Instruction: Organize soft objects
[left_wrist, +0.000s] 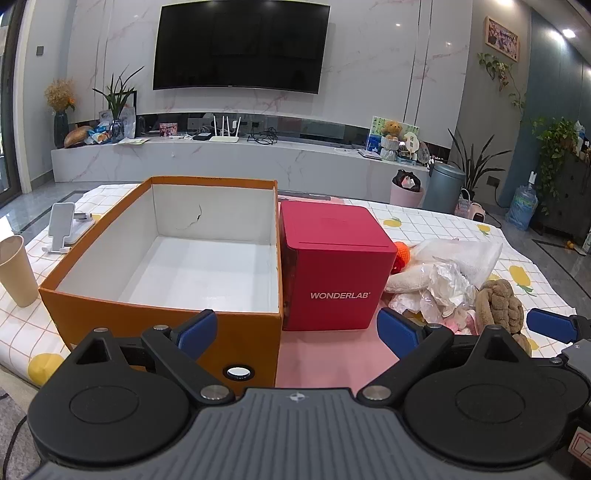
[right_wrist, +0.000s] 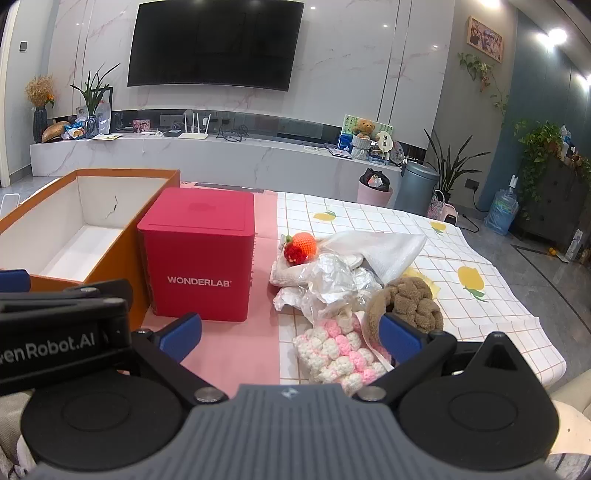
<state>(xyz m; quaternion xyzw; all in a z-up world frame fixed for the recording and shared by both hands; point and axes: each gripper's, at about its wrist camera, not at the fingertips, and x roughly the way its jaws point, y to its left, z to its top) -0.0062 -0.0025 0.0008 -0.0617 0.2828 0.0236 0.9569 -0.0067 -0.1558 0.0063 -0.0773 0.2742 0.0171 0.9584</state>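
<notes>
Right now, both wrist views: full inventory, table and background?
orange box: 1, orange outside, white inside, open, nothing in it, table left
red WONDERLAB box: 1, red, closed, touching the orange box's right side
crochet strawberry: 1, orange-red, far end of pile
white cloth: 1, white, behind pile
crumpled plastic wrap: 1, clear-white, pile middle
brown plush: 1, brown, pile right
pink-white knit piece: 1, pile near edge
paper cup: 1, beige, far left
phone stand: 1, white, behind cup
tablecloth: 1, white grid, lemon print
TV: 1, black, wall
left gripper: 1, blue pads, open, holding nothing
right gripper: 1, blue pads, open, above knit piece
</notes>
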